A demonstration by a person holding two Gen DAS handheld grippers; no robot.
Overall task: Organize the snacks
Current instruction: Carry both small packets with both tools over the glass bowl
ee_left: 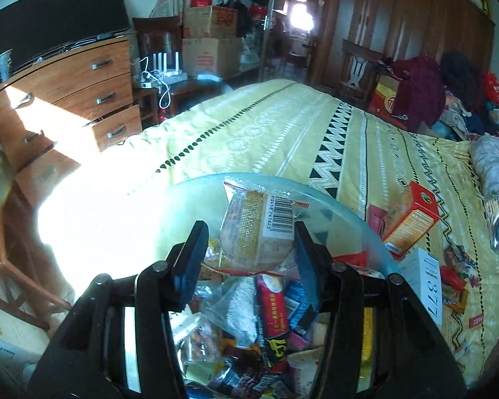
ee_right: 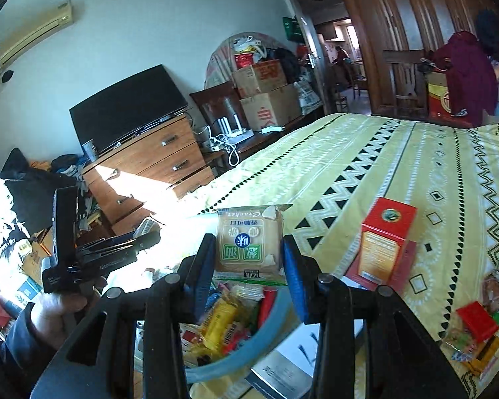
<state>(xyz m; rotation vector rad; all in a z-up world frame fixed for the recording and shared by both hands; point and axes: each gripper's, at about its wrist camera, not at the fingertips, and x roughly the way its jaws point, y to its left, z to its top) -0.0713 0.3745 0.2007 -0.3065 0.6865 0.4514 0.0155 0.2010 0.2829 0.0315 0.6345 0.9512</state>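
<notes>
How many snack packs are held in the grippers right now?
2. The left gripper has a barcoded packet between its fingers, the right gripper a cracker pack. Both are above the bowl.

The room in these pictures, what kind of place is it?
Most likely a home bedroom: a bed with a yellow patterned cover, a wooden dresser carrying a TV, and a wall air conditioner.

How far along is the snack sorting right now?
Done: the bowl already holds many packets. In hand: the left tool holds a barcode packet, and the right tool a cracker packet. Left: the red box and loose snacks on the bed.
</notes>
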